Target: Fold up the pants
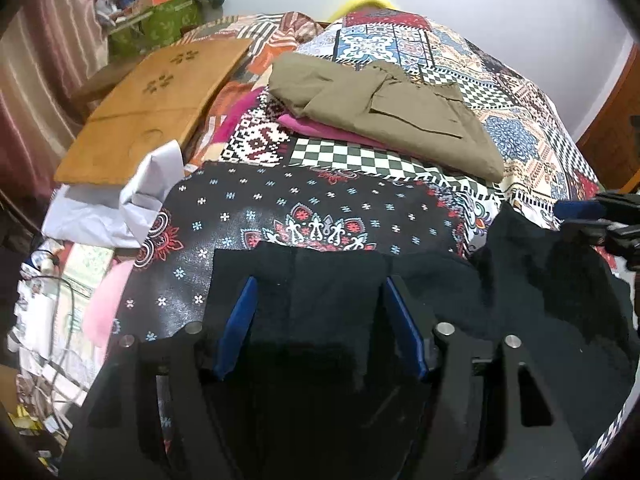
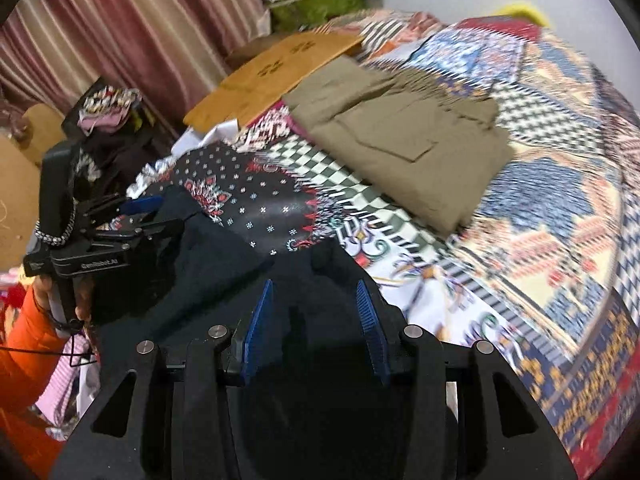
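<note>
Black pants lie crumpled on the near part of a patchwork bedspread. My left gripper points down at them, its blue pads wide apart with black cloth lying between them and not pinched. In the right wrist view the pants spread left from my right gripper, whose jaws stand partly apart over a fold of the cloth. The left gripper sits at the pants' left edge, held by a hand in an orange sleeve. The right gripper shows at the right edge of the left wrist view.
Folded khaki pants rest on a magenta garment further back on the bed. A wooden board and crumpled white paper lie at the left. Cables and clutter fill the floor beside the bed. A striped curtain hangs behind.
</note>
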Available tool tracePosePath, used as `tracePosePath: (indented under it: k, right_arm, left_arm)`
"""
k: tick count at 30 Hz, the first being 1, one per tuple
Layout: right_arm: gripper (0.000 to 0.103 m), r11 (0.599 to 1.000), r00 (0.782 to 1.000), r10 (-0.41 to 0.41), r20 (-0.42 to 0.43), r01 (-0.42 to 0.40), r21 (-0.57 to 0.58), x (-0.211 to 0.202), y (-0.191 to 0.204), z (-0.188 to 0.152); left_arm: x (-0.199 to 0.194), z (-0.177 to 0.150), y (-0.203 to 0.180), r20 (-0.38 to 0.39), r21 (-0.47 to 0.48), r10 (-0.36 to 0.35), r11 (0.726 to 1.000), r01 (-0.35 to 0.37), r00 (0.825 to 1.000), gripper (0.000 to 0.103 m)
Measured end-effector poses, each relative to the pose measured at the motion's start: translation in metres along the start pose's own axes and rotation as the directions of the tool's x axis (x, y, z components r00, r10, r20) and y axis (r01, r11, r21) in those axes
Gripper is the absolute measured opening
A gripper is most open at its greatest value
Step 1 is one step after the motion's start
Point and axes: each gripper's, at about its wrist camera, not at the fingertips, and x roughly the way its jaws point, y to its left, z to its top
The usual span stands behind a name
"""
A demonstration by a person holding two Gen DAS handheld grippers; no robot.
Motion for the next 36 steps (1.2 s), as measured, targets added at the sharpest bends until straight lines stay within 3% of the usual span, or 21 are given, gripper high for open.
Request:
tracePosePath:
  k: [3, 10, 14, 20, 25, 27, 31, 36]
  right_arm:
    - [0.040, 1.000, 0.997, 0.027, -0.073, -0.028, -0.012, 0.020, 0.001, 0.007]
    - [0.041, 0.998, 0.980, 0.046, -0.193, -0.053, -0.030, 0.042, 0.001, 0.004]
    - [0.044, 0.997, 0.974, 0.077, -0.213, -0.082, -0.011, 0.049, 0.000, 0.007]
    - [0.044, 0.983, 0.969, 0.172, -0.179, -0.155, 0.102, 0.059, -0.010, 0.022]
    - [0.044, 0.982, 0.988, 0.149, -0.031, -0.144, 0.126, 0.046, -0.013, 0.030]
    - [0.038, 0.985, 0.992, 0.124, 0.004, -0.123, 0.122, 0.043, -0.015, 0.034]
    - [0.038, 0.997, 0.998, -0.062, 0.021, 0.061, 0.047, 0.040, -0.010, 0.036]
    - [0.040, 0.993, 0.996, -0.070, 0.050, 0.065, 0.101, -0.005, -0.031, 0.020]
  left_arm:
    - [0.007, -0.003, 0.008, -0.004, -0.022, -0.007, 1.000, 0.007, 1.000, 0.077]
    - [0.012, -0.003, 0.007, 0.017, 0.001, 0.021, 1.000, -0.021, 1.000, 0.082]
    - [0.015, -0.002, 0.011, 0.021, -0.008, 0.016, 1.000, -0.016, 1.000, 0.083]
    - [0.015, -0.006, 0.014, 0.036, -0.027, 0.032, 0.999, -0.031, 0.999, 0.088]
    - [0.012, -0.007, 0.023, 0.058, -0.079, 0.061, 0.995, -0.056, 0.996, 0.088]
    - [0.012, -0.006, 0.027, 0.061, -0.097, 0.071, 0.993, -0.065, 0.996, 0.088]
    - [0.013, -0.004, 0.027, 0.058, -0.098, 0.084, 0.992, -0.078, 0.995, 0.089]
    - [0.014, -0.001, 0.030, 0.041, -0.108, 0.081, 0.991, -0.076, 0.996, 0.093]
